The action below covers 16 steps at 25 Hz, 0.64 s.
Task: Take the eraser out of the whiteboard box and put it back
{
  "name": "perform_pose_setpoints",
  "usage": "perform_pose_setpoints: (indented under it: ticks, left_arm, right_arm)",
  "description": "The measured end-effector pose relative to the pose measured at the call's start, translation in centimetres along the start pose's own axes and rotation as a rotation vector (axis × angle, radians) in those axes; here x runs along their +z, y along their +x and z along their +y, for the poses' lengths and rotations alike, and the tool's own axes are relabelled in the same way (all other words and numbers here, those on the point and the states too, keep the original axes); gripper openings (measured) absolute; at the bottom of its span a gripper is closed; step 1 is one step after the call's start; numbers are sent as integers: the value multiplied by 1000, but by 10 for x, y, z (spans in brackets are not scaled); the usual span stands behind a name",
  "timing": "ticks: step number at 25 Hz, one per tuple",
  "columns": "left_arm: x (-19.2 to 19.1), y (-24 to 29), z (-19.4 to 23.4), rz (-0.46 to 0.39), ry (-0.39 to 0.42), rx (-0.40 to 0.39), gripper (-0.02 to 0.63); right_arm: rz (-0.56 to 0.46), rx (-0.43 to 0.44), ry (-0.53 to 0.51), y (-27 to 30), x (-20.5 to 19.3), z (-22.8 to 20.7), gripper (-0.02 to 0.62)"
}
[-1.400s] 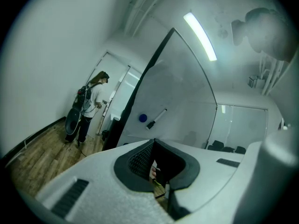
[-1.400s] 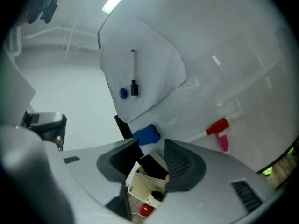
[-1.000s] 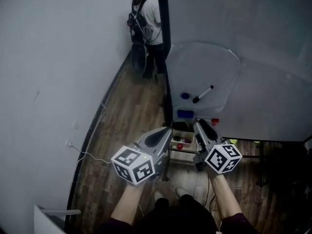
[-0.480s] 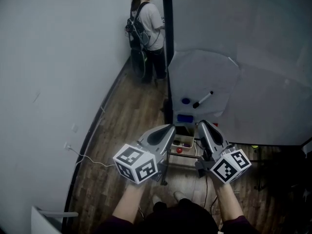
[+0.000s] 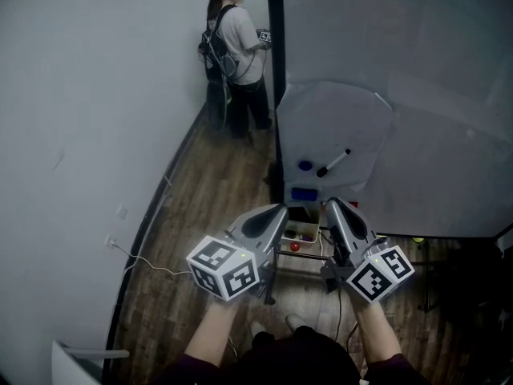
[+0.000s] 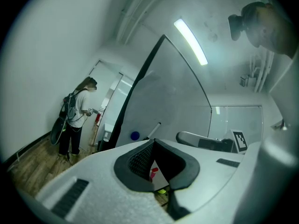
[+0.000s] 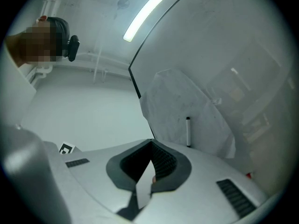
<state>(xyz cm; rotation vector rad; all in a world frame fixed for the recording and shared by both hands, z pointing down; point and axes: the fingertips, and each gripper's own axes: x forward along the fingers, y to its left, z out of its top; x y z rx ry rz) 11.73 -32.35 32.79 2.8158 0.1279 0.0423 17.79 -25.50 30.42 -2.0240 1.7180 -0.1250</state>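
The right tool [image 5: 329, 206] has come up since a second ago. Its marker cube [image 5: 381, 273] looms larger in the head view, and its jaws have just been closing with nothing between them. Now they are pressed together, tips meeting, and the tool tilts slightly upward at the whiteboard [image 5: 433, 151]. Its own view looks up at the marker [image 7: 188, 131] stuck there and a ceiling lamp [image 7: 144, 16].

The left tool [image 5: 280, 212] has hardly budged. It sits level with its tip at the left edge of the box [image 5: 309, 229], jaws also together and holding nothing. Both forearms [image 5: 373, 331] reach forward side by side from the bottom of the head view, and the box shows between the two tools.

The eraser [image 5: 304, 192], a blue block, sits at the foot of the whiteboard, right at the far side of the box. Neither tool touches it, and whether it rests in the box or on the board cannot be told. A round blue magnet [image 5: 304, 167] sits just beyond it. At the far end of the wooden floor [image 5: 208, 183] a person [image 5: 237, 46] stands by the whiteboard's edge, more fully in view than before.
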Motion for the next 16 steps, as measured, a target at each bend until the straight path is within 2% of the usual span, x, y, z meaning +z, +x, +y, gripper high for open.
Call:
perform_pose_setpoints:
  ticks: [16]
  left_arm:
    - [-6, -1, 7, 15, -14, -2, 5]
  right_arm:
    - [3, -16, 21, 0, -6, -7, 3]
